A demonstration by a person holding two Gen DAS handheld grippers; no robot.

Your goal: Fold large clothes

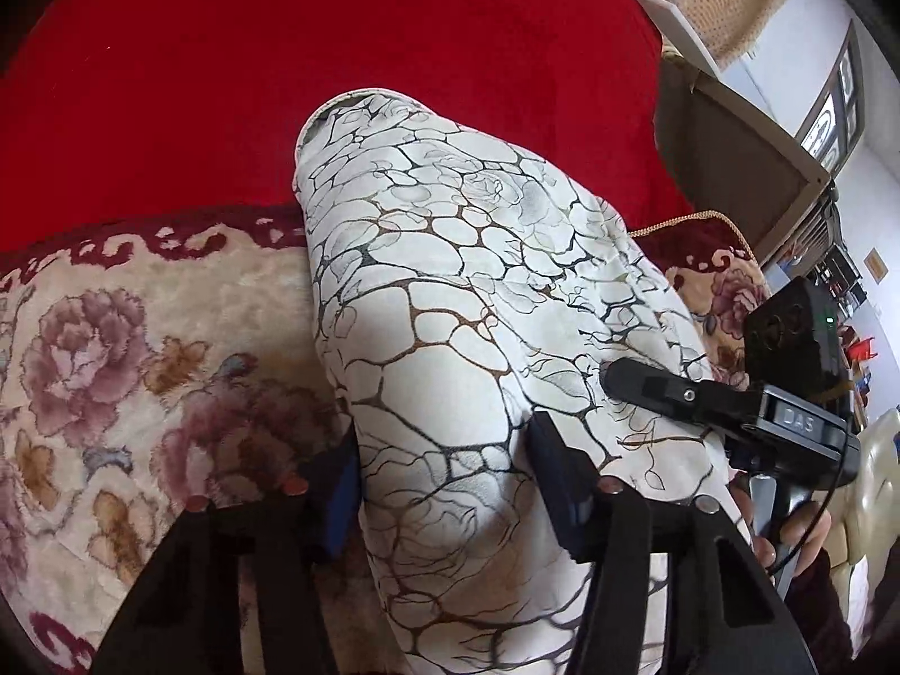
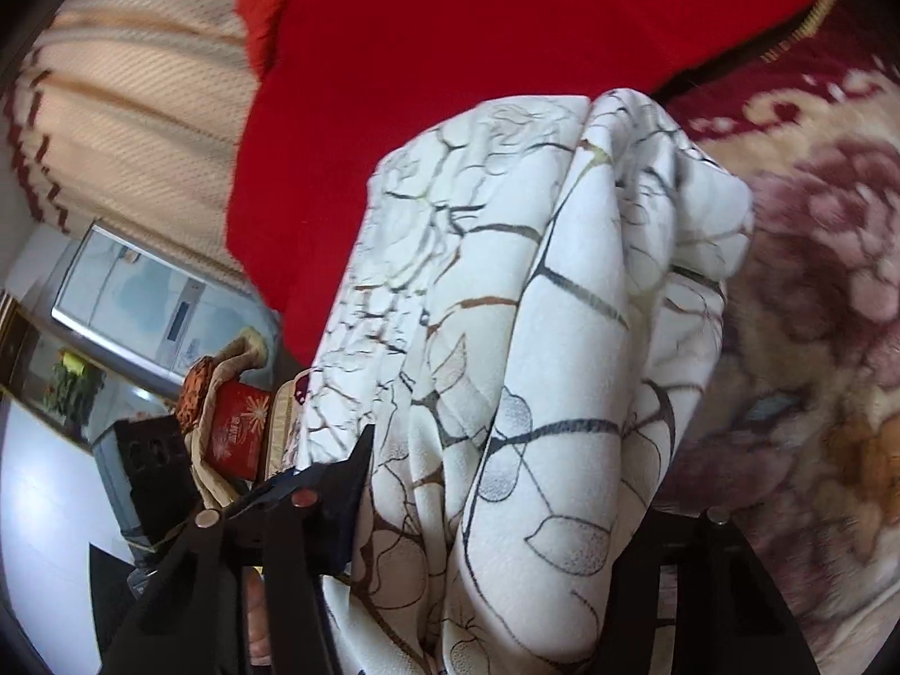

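Observation:
A white garment printed with black and brown vein lines and roses lies bunched over a floral blanket and a red cloth. In the left wrist view my left gripper has its two fingers on either side of a thick fold of it and is shut on it. My right gripper shows at the right of that view, its black finger lying on the garment. In the right wrist view the garment hangs in folds between my right gripper's fingers, which are shut on it; the right finger is mostly hidden by cloth.
A red cloth covers the far part of the bed. A beige floral blanket lies under the garment. A framed panel leans at the right. In the right wrist view a curtain, a window and a red box sit at left.

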